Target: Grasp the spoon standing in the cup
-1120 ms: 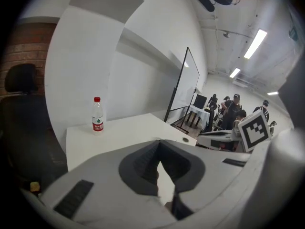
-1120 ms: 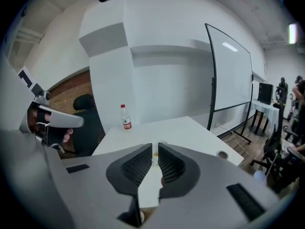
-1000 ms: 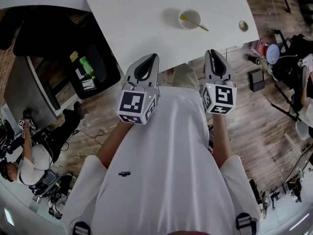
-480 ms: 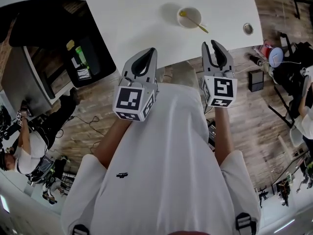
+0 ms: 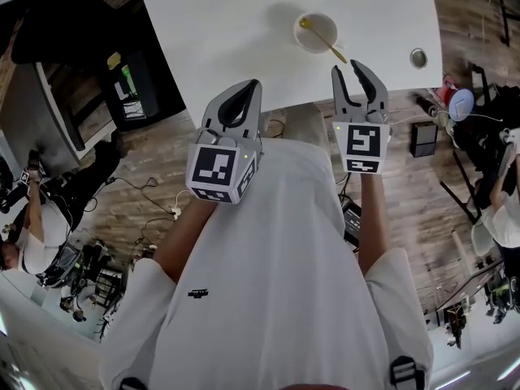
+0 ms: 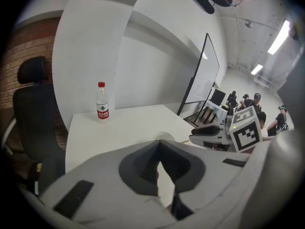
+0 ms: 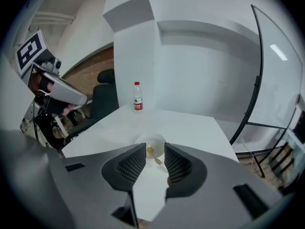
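Observation:
A white cup (image 5: pixel 312 28) stands on the white table (image 5: pixel 236 23) near its front edge. A yellow spoon (image 5: pixel 325 41) leans in it, with the handle pointing right and toward me. My right gripper (image 5: pixel 357 76) hovers over the table's edge, just short of the cup. Its jaws are opening and nothing is between them. In the right gripper view the cup (image 7: pixel 151 141) and spoon (image 7: pixel 153 154) show through the gap of the right gripper (image 7: pixel 155 149). My left gripper (image 5: pixel 248 96) is shut and empty at the table's edge, left of the cup. In its own view the left gripper (image 6: pixel 159 144) hides most of the cup.
A water bottle (image 7: pixel 137 97) stands at the far side of the table. A round cable hole (image 5: pixel 418 57) lies right of the cup. A black office chair (image 6: pixel 33 104) is beside the table. People sit at desks further off (image 6: pixel 248 101).
My right gripper's jaws have spread apart and it has moved forward to the table edge, closer to the cup. The left gripper has stayed shut.

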A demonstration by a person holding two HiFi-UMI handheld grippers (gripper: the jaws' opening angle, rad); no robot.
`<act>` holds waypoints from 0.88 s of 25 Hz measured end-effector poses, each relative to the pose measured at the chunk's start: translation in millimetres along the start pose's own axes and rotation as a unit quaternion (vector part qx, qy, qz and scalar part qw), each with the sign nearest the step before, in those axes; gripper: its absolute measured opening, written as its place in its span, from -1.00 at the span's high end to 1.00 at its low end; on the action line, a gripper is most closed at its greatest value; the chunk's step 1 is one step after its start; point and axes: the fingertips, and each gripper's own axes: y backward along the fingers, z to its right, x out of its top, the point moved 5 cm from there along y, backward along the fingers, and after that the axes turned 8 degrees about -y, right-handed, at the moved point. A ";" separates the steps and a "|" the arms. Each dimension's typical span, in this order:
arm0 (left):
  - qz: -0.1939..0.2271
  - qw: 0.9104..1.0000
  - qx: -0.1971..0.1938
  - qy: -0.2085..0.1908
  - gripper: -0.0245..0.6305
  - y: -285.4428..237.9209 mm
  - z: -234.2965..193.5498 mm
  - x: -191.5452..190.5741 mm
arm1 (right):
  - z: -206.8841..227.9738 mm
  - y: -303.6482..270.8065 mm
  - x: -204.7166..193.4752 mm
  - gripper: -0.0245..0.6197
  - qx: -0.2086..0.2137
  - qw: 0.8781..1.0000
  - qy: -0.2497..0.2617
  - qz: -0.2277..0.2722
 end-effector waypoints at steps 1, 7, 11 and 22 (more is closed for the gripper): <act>-0.003 1.000 0.001 0.001 0.94 -2.5 -0.1 -1.0 | 1.5 -3.3 -0.9 0.59 0.006 1.000 0.003 -0.004; -0.012 1.000 0.014 0.013 0.94 -16.3 3.6 -4.0 | 10.7 -21.2 -9.9 0.59 0.036 0.999 0.017 -0.026; -0.015 0.999 0.021 0.020 0.94 -23.4 2.8 -6.6 | 9.8 -34.9 -18.0 0.59 0.044 0.998 0.037 -0.040; -0.022 0.999 0.037 0.031 0.94 -25.1 1.5 -13.3 | 12.2 -56.0 -32.6 0.59 0.080 0.991 0.062 -0.084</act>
